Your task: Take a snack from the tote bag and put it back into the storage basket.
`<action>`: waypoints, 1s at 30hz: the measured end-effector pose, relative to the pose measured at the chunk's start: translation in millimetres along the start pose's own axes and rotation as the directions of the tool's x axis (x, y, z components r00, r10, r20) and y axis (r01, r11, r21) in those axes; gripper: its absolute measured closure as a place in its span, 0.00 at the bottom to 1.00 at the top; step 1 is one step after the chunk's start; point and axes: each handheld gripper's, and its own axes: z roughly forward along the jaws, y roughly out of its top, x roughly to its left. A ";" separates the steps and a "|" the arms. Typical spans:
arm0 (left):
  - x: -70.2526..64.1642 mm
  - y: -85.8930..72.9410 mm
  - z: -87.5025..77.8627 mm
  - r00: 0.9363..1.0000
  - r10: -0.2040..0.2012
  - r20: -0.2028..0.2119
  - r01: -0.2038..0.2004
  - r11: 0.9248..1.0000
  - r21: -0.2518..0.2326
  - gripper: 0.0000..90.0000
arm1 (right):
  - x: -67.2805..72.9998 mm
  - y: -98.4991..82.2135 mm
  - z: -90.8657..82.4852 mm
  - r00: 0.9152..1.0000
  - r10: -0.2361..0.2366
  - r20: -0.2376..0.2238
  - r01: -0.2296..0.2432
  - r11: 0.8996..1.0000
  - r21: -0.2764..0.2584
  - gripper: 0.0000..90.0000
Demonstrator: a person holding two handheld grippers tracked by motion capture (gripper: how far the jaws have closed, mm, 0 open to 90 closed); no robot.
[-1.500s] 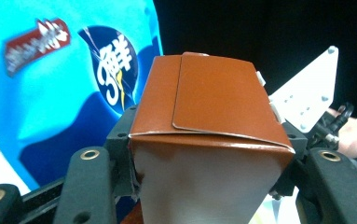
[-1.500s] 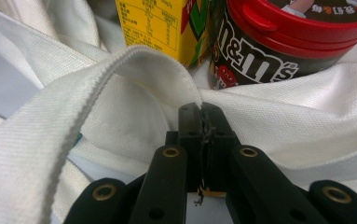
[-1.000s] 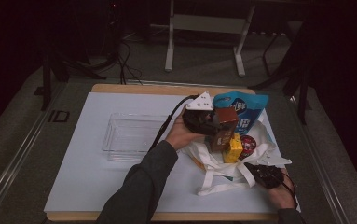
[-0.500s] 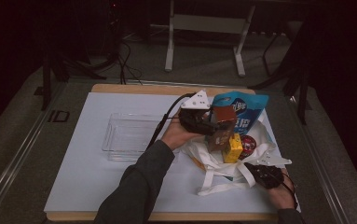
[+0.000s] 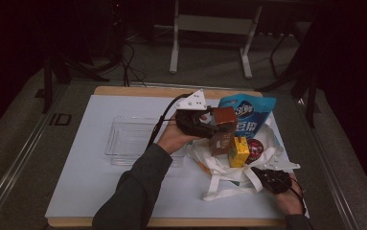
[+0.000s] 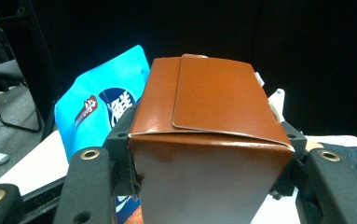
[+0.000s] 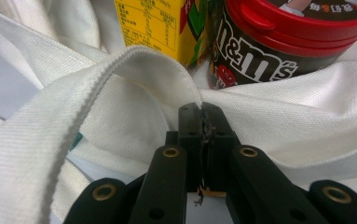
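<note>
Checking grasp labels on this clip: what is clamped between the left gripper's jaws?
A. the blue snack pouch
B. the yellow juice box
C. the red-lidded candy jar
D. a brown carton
D: in the left gripper view the left gripper has its jaws pressed against both sides of the brown carton, with the blue pouch behind it.

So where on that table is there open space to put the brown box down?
The clear tray looks empty, and the white mat left of and in front of it is bare. The right side is crowded: the white bag, blue pouch, yellow carton.
</note>
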 end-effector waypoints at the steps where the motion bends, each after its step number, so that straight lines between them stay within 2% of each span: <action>1: -0.2 0.4 -1.3 1.000 -0.002 0.001 0.002 1.000 -0.001 0.48 | 0.0 0.0 0.0 1.000 0.000 0.000 0.000 1.000 0.000 0.98; 10: 1.4 3.7 -21.0 1.000 -0.011 -0.004 0.010 1.000 -0.016 0.48 | 0.0 -0.1 -0.1 1.000 0.001 0.000 -0.001 1.000 0.000 0.98; 21: 2.9 5.0 -34.3 1.000 -0.018 -0.008 0.018 1.000 -0.018 0.48 | -0.2 -0.2 -0.1 1.000 0.002 -0.001 -0.002 1.000 -0.001 0.98; 30: 4.4 8.8 -50.9 0.999 -0.014 -0.032 0.013 1.000 -0.023 0.48 | -0.1 -0.3 -0.2 1.000 0.003 0.000 -0.003 1.000 -0.001 0.98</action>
